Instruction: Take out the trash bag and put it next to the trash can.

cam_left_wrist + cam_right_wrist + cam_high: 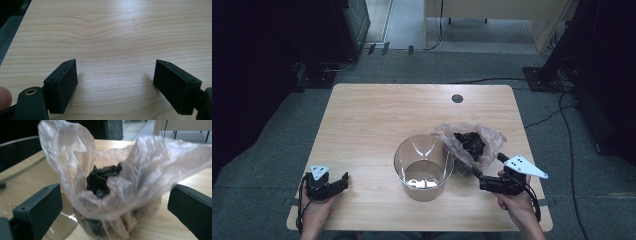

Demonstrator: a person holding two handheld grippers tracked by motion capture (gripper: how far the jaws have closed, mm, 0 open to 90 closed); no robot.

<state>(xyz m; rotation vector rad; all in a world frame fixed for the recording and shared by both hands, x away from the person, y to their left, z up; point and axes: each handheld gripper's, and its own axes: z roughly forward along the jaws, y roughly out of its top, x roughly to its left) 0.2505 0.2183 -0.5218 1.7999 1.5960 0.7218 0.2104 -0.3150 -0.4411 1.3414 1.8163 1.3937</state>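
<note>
We judge the work barely begun: the plastic bag [472,142] of dark contents stands on the worktop [377,115] touching the clear container [423,167], right tongs [478,176] agape before it, left tongs [343,180] wide open, both empty.

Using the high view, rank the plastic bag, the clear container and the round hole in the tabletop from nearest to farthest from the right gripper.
From the right gripper:
1. Plastic bag, just ahead of its jaws, right of the container.
2. Clear container, mid-table, to the gripper's left.
3. Round hole, near the table's far edge.
</note>
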